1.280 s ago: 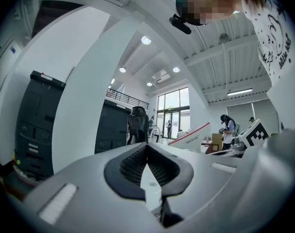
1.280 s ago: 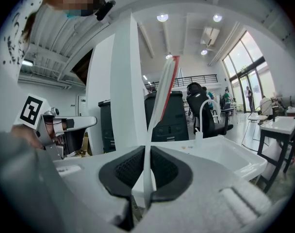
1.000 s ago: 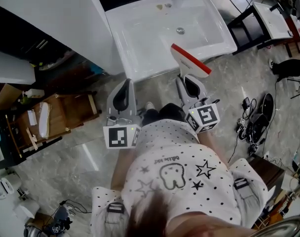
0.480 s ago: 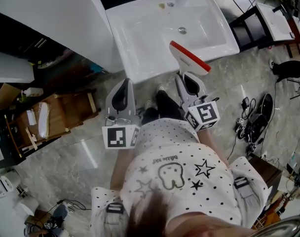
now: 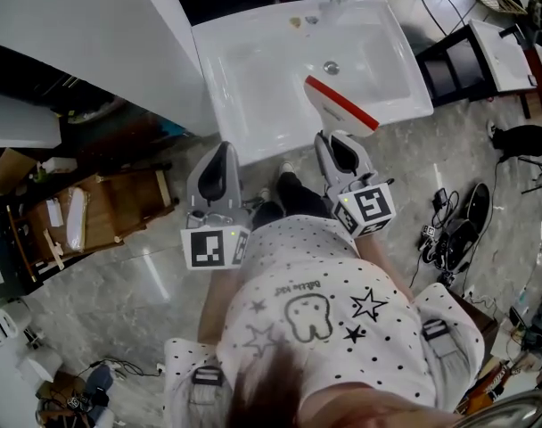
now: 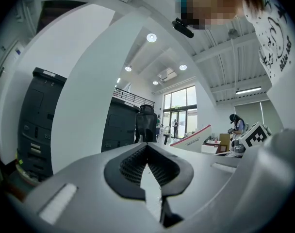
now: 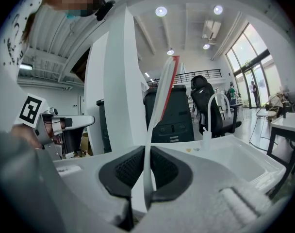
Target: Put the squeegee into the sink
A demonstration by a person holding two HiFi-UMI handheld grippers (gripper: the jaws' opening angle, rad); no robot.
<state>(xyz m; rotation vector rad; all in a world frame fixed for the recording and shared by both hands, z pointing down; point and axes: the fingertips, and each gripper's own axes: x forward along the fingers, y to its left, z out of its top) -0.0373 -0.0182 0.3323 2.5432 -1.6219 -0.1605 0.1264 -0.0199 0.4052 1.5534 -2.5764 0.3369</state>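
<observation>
A grey marbled floor (image 5: 146, 275) fills most of the head view. A tall white panel (image 5: 84, 34) slants across the upper left, its edge just beside the white sink (image 5: 219, 105). The sink lies ahead of the person, whose white spotted shirt (image 5: 324, 310) fills the bottom of the view. At the left a wooden frame (image 5: 119, 212) rests on the floor, well apart from the sink. A black stand (image 5: 449, 69) is close against the sink's right side. Lower right, a tangle of cables (image 5: 458, 230) lies on the floor.

The squeegee (image 5: 340, 105) is white with a red strip along its blade. It is over the front part of the basin, just inside the near rim and short of the drain (image 5: 332, 67). The right claw (image 5: 338, 139) has it by the thin white handle. In the right gripper view the pads are pressed on that sheet (image 7: 157, 110), which rises edge-on from the right claw (image 7: 146, 174). Behind it there are the basin (image 7: 244, 164), a white faucet (image 7: 218, 106) on the far rim, a black office chair (image 7: 205, 98) and a dark cabinet (image 7: 179, 120).

The left claw (image 5: 225, 150) hangs short of the sink's front rim, beside the white panel. In its own view the left claw (image 6: 147, 166) has its tips together with nothing in them, and the squeegee (image 6: 193, 141) shows off to the right.
</observation>
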